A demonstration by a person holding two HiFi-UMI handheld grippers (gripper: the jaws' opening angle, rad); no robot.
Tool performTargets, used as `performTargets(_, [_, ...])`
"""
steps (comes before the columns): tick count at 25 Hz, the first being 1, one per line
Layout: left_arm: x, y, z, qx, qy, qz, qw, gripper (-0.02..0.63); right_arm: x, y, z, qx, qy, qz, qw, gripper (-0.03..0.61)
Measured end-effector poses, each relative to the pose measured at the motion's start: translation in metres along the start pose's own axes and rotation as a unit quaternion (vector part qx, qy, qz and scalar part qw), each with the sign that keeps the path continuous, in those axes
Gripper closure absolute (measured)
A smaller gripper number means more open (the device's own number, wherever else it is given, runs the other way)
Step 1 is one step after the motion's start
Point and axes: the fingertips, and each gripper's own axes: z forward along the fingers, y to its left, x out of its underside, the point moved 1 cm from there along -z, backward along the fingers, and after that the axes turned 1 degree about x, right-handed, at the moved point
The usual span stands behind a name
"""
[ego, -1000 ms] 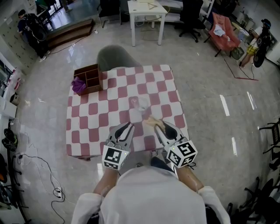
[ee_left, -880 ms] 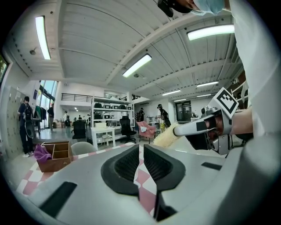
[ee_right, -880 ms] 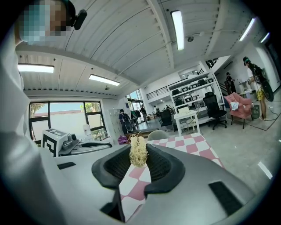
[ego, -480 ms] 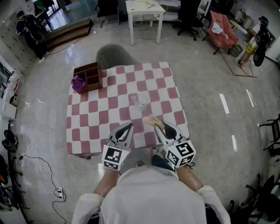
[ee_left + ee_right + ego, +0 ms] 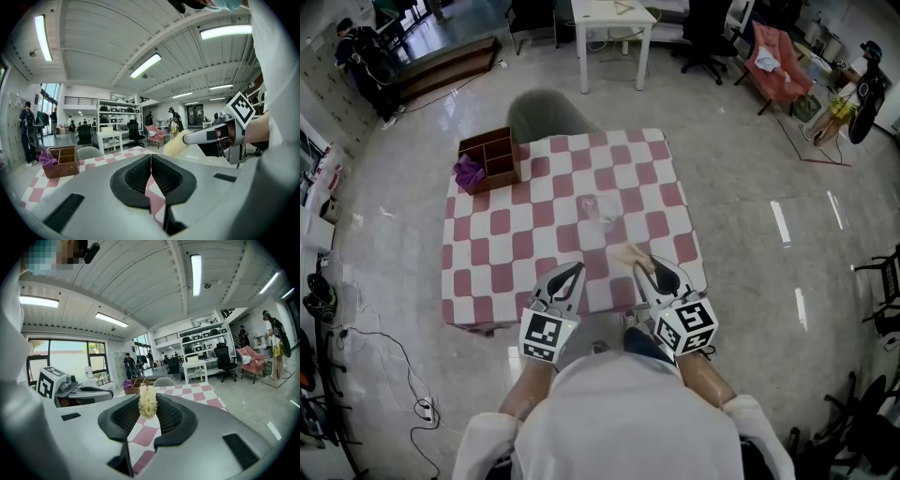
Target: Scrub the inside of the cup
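Observation:
A clear glass cup (image 5: pixel 601 210) stands near the middle of the red-and-white checked table (image 5: pixel 492 246), well ahead of both grippers. Over the table's near edge my left gripper (image 5: pixel 568 277) is held shut, with nothing between its pads (image 5: pixel 151 161). To its right, my right gripper (image 5: pixel 651 271) is shut on a pale straw-coloured scrubber (image 5: pixel 629 256). The tuft of the scrubber (image 5: pixel 147 401) sticks up from between the right gripper's pads (image 5: pixel 148 409). From the left gripper view the scrubber (image 5: pixel 176 146) shows at the right gripper's tip. Neither gripper view shows the cup.
A brown wooden compartment box (image 5: pixel 490 160) with a purple cloth (image 5: pixel 470 174) sits on the table's far left corner. A grey chair (image 5: pixel 546 116) stands behind the table. A white table (image 5: pixel 613 28) and office chairs are farther back on the shiny floor.

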Motion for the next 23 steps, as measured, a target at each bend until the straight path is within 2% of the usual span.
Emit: performTargets(23, [0.0087,-0.0017,0.0033,0.003,0.01,-0.002,0.9999,0.58,0.0073,-0.0014,-0.0031,0.008,0.012,-0.006,1.0,0.466])
